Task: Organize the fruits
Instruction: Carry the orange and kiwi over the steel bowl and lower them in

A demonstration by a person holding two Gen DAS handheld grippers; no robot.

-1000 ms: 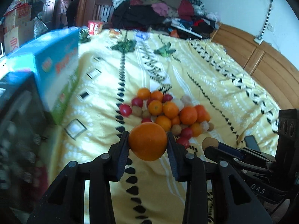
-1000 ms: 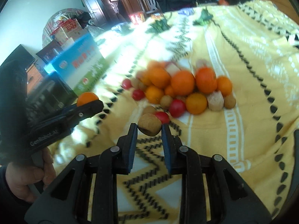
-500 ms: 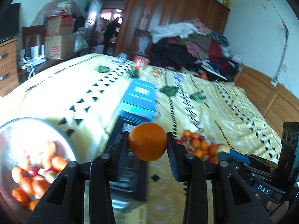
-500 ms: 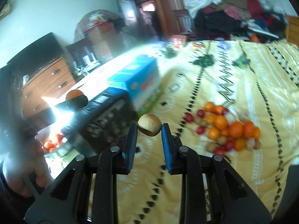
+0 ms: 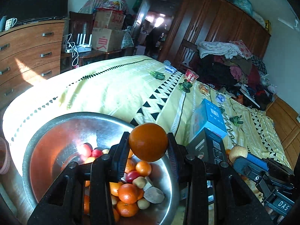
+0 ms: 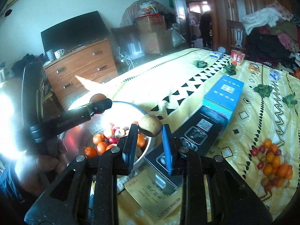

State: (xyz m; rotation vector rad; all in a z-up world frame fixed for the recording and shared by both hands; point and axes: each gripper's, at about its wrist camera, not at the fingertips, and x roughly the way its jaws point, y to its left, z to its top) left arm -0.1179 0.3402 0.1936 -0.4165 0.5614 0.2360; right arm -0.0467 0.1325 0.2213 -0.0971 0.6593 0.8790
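Both hand-held grippers have swung away from the fruit pile (image 6: 271, 166) in the middle of the bed (image 5: 116, 86) and now hang over the steel bowl (image 5: 56, 127) at the bed's near corner, beside the black box (image 6: 198, 135). It's the delivery step: next comes parting the jaws so each fruit drops among those already in the bowl. Left hand-held gripper (image 5: 148, 146) is clamped on the orange (image 5: 148, 142); right hand-held gripper (image 6: 150, 131) pinches a small brown fruit (image 6: 151, 125).
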